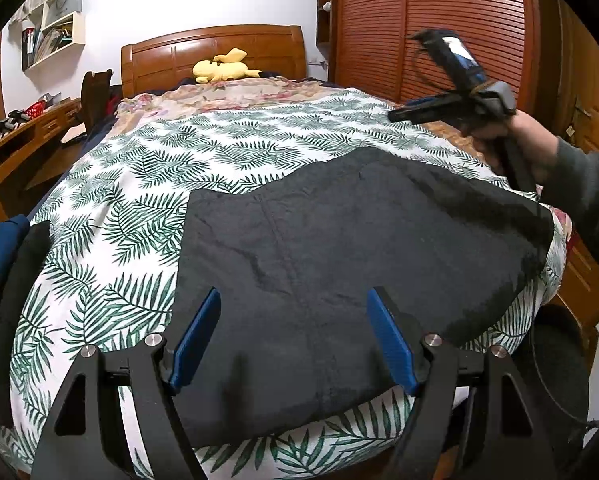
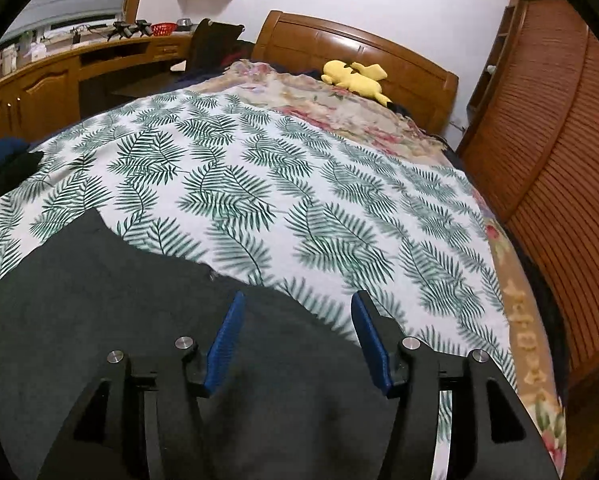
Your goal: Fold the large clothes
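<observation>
Left wrist view: dark grey fabric garment (image 1: 339,240) flat on leaf-print bedspread (image 1: 147,184), partly folded, btwn folds; left hand-held gripper (image 1: 295,340) released above near hem, right hand-held gripper (image 2: 295,340) released, empty; next needs regrasping an edge w/ both.

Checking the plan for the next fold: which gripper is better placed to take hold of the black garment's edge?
Probably the left gripper: it hangs open low over the black garment near its front edge. The right gripper, also open, is raised above the far right corner.
</observation>
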### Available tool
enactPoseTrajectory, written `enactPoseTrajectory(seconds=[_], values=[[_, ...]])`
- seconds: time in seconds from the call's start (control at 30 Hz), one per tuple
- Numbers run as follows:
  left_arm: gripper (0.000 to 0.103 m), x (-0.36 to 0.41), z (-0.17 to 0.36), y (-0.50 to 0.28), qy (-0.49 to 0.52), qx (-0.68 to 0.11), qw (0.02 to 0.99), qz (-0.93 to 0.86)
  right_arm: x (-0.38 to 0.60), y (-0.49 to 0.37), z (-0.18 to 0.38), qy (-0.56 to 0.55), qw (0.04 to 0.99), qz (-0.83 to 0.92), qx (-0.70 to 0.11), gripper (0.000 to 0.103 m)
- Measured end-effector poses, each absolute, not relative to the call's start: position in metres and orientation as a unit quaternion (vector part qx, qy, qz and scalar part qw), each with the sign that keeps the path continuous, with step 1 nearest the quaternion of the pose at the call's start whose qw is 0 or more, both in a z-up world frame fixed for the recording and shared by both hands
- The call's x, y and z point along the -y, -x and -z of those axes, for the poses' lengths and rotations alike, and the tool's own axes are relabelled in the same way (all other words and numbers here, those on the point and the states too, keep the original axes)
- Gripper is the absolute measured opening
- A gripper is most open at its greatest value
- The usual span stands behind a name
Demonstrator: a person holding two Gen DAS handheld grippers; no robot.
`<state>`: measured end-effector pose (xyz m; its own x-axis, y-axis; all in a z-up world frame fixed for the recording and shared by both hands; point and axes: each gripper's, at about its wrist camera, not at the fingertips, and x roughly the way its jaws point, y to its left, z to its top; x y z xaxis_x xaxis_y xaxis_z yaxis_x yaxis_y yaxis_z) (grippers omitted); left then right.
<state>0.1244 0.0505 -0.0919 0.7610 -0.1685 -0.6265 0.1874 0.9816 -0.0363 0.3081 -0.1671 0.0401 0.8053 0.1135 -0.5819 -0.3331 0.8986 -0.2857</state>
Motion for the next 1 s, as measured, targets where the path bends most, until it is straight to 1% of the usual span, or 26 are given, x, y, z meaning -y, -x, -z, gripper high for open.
enactPoseTrajectory(seconds=[0.13,0.37,0.63,0.67,0.73,0.77,0.83,0.93,1.0], values=[[0.076,-0.044,0.094,-0.125,-0.015,-0.334,0.937,0.100,0.219,-0.301,-0.035,0.181,0.929,-0.101,-0.307,0.058],[0.076,-0.032,0.099,-0.128,-0.018,-0.341,0.934,0.108,0.297,-0.315,-0.002,0.095,0.915,-0.077,-0.384,0.058],[0.076,-0.016,0.105,-0.131,-0.024,-0.353,0.928,0.117,0.335,-0.349,0.037,-0.005,0.880,-0.114,-0.461,0.057],[0.076,-0.014,0.106,-0.132,-0.026,-0.354,0.928,0.118,0.335,-0.352,0.041,-0.013,0.878,-0.120,-0.463,0.054],[0.076,-0.010,0.106,-0.132,-0.027,-0.356,0.927,0.120,0.337,-0.353,0.043,-0.025,0.875,-0.152,-0.459,0.021],[0.076,-0.009,0.107,-0.132,-0.028,-0.357,0.926,0.121,0.337,-0.350,0.041,-0.018,0.877,-0.158,-0.453,0.015],[0.076,-0.007,0.107,-0.135,-0.029,-0.358,0.925,0.122,0.334,-0.346,0.036,0.015,0.885,-0.159,-0.437,0.010],[0.076,-0.001,0.108,-0.136,-0.031,-0.359,0.924,0.127,0.339,-0.340,0.023,0.043,0.912,-0.102,-0.394,0.009],[0.076,0.002,0.108,-0.136,-0.032,-0.359,0.924,0.130,0.340,-0.342,0.022,0.056,0.914,-0.076,-0.395,0.009]])
